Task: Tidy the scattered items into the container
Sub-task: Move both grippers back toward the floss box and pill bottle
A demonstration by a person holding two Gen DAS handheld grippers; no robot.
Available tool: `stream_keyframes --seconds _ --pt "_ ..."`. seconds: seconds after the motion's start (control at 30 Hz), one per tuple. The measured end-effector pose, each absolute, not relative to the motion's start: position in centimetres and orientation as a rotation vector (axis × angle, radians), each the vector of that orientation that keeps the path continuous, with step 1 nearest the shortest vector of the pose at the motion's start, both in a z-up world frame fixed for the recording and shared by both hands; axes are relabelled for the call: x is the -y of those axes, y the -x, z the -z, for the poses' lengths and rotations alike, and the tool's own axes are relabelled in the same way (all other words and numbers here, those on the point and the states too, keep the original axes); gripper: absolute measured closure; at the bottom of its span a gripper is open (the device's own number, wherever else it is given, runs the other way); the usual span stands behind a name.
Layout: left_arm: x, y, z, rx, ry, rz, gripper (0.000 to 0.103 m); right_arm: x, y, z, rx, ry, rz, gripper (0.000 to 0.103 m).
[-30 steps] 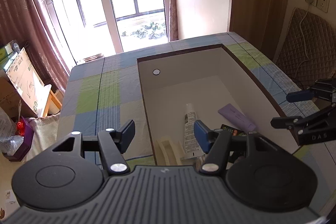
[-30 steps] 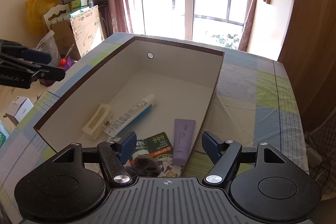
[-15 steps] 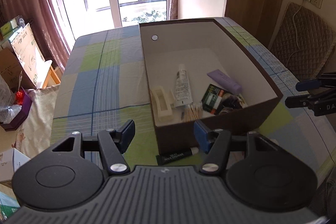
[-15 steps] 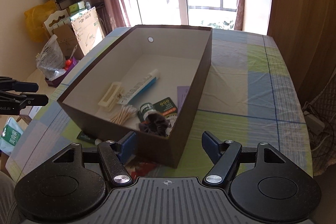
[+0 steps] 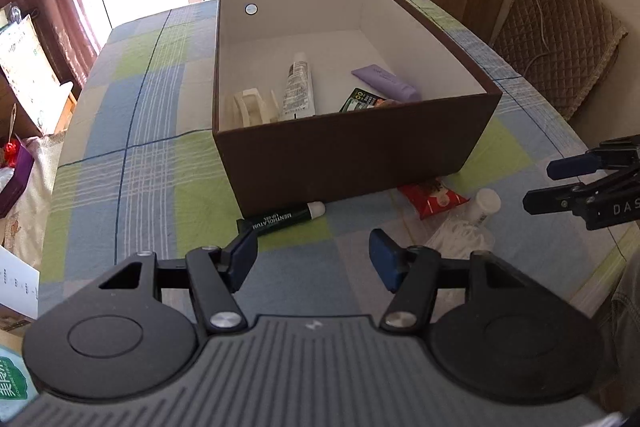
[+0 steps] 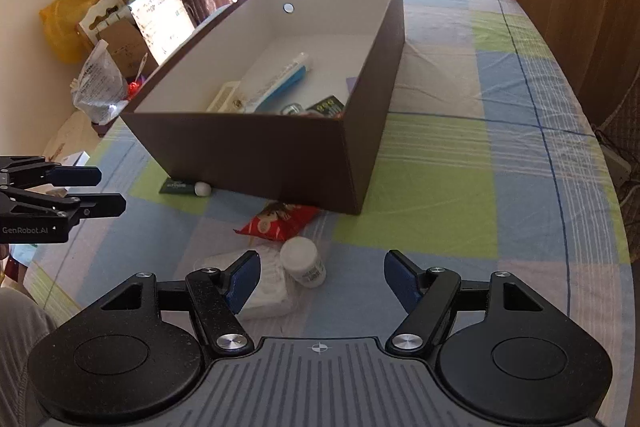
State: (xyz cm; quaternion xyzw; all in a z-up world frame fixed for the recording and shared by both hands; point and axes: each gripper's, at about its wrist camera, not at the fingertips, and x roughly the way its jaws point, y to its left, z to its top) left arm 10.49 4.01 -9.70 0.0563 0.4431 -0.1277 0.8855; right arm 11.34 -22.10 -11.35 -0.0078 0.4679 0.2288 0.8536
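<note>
A dark brown box point(image 5: 352, 151) point(image 6: 256, 151) with a white inside stands on the checked tablecloth and holds a white tube point(image 5: 298, 91), a purple tube point(image 5: 386, 81), a cream clip and a green packet. On the cloth in front of it lie a dark green Mentholatum tube point(image 5: 280, 219) point(image 6: 182, 186), a red snack packet point(image 5: 434, 198) point(image 6: 280, 219), a white-capped bottle point(image 5: 486, 205) point(image 6: 304, 261) and a clear bag of white pads point(image 6: 260, 283). My left gripper point(image 5: 312, 259) is open and empty, short of the green tube. My right gripper point(image 6: 320, 281) is open over the bottle.
The checked tablecloth point(image 6: 500, 147) stretches wide to the right of the box. A padded chair point(image 5: 556, 39) stands by the right wall. Cardboard boxes and bags point(image 6: 100, 39) crowd the floor to the left. Curtains and a bright window lie beyond.
Both grippers have pulled back and down from above the box to the table's near side. The items on the cloth in front of the box have come into view.
</note>
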Motion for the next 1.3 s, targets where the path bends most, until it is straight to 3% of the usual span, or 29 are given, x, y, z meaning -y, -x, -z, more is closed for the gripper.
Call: stream_keyframes --seconds 0.83,1.3 --pt "2.1 -6.3 13.5 -0.954 -0.202 0.404 0.045 25.8 -7.9 14.6 -1.002 -0.107 -0.384 0.028" --pt "6.6 -8.5 15.7 -0.942 -0.376 0.52 0.036 27.8 -8.1 14.5 -1.02 -0.176 -0.351 0.028"
